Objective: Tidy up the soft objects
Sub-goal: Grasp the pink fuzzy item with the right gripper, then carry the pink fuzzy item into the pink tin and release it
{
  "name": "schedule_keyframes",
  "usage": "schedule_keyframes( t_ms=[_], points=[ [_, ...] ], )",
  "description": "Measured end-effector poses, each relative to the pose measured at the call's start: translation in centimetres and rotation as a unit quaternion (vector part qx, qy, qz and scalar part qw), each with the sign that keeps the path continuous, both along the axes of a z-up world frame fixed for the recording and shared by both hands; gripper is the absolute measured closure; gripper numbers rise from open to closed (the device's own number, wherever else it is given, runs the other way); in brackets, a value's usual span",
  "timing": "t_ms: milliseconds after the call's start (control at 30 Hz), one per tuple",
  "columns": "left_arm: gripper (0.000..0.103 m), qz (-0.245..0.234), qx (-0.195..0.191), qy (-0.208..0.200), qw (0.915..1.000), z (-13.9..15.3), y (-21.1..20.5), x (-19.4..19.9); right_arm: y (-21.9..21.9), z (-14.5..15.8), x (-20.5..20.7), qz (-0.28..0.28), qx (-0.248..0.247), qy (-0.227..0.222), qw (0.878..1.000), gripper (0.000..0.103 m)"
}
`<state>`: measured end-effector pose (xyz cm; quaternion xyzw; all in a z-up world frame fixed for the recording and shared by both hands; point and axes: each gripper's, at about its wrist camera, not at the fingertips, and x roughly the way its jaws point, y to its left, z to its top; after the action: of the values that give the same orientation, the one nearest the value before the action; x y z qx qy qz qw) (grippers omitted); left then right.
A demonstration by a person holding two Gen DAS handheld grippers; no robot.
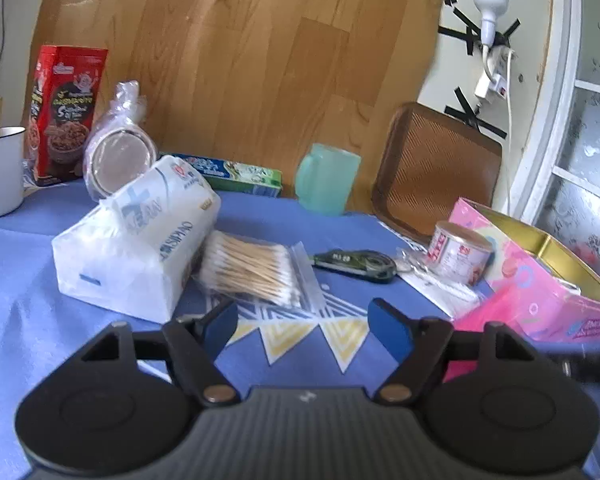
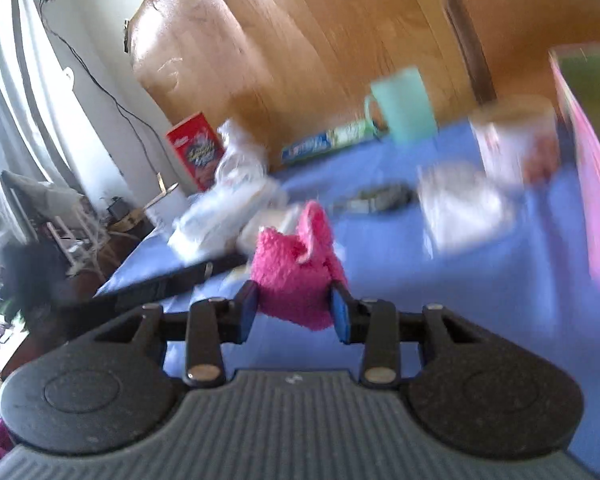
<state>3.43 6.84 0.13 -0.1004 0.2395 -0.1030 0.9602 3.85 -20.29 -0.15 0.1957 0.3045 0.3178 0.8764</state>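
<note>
Right wrist view is smeared with motion, but the main thing reads clearly: the right gripper [image 2: 293, 309] has its two blue pads pressed in on a fluffy pink cloth [image 2: 296, 276], which bunches up between them and hangs clear above the blue tablecloth [image 2: 440, 292]. Beyond it, blurred, sit a mint-green mug [image 2: 404, 106], a red box [image 2: 198, 150] and a pink box [image 2: 592, 168] at the right edge.

From the left wrist, the left gripper [image 1: 302, 326] hovers over the cloth-covered table with its jaws spread wide and nothing between them. Just ahead of it lies a bag of cotton swabs [image 1: 252, 268], touching a white tissue pack [image 1: 140, 240] on its left. A dark green tool [image 1: 356, 265] lies to the right of the swabs, then a small tin [image 1: 460, 254] just beside the open pink box [image 1: 540, 280]. Along the back stand a white enamel cup [image 1: 0, 172], the red cereal box [image 1: 66, 114], a toothpaste carton [image 1: 236, 174], the green mug [image 1: 328, 178] and a brown tray [image 1: 436, 172] leaning against the wall
</note>
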Motion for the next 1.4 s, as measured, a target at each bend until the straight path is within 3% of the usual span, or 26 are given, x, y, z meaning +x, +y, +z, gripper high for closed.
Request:
schedule_keyframes(
  t_ms=[167, 433, 533, 667, 867, 967, 1100, 1133, 1167, 1267, 1400],
  points=[
    [0.026, -0.003, 0.002, 0.007, 1.0000, 0.0, -0.1, -0.1, -1.4, -0.8, -2.5, -0.016, 0.000, -0.008, 1.000, 0.060],
    [0.024, -0.016, 0.006, 0.009, 0.9998, 0.1, -0.5, -0.2, -0.8, -0.6, -3.1, -0.012, -0.053, -0.036, 0.998, 0.056],
    [0.023, -0.043, -0.026, 0.024, 0.9985, 0.3, -0.1, -0.2, -0.2, -0.8, -3.5, -0.009, -0.083, -0.052, 0.995, 0.053],
    [0.023, -0.106, -0.099, 0.047, 0.9883, 0.8, -0.6, -0.8, 0.5, -0.8, -3.8, -0.009, -0.114, -0.071, 0.991, 0.051],
    [0.023, -0.187, -0.071, 0.041, 0.9790, 2.0, -5.1, -1.9, 1.7, -1.0, -3.2, 0.005, -0.129, -0.083, 0.988, 0.050],
    [0.027, -0.187, -0.051, 0.061, 0.9792, 1.2, -6.6, -1.7, 2.6, -1.3, -3.2, 0.022, -0.130, -0.085, 0.988, 0.050],
    [0.035, -0.177, -0.054, 0.096, 0.9781, -0.1, -6.9, -1.8, 4.4, -1.4, -3.4, 0.028, -0.160, -0.106, 0.981, 0.050],
    [0.037, -0.169, -0.049, 0.098, 0.9796, -0.2, -7.0, -1.8, 4.7, -1.4, -3.3, 0.023, -0.170, -0.112, 0.979, 0.051],
    [0.038, -0.164, -0.044, 0.096, 0.9807, 0.0, -7.1, -1.8, 4.9, -1.4, -3.3, 0.014, -0.177, -0.119, 0.977, 0.058],
    [0.038, -0.170, -0.039, 0.079, 0.9815, 1.4, -7.8, -1.5, 3.8, -0.9, -3.4, -0.016, -0.161, -0.141, 0.977, 0.060],
    [0.037, -0.210, -0.025, 0.043, 0.9764, 4.5, -11.4, 0.1, 0.8, 0.8, -3.5, -0.091, -0.146, -0.174, 0.970, 0.060]
  ],
)
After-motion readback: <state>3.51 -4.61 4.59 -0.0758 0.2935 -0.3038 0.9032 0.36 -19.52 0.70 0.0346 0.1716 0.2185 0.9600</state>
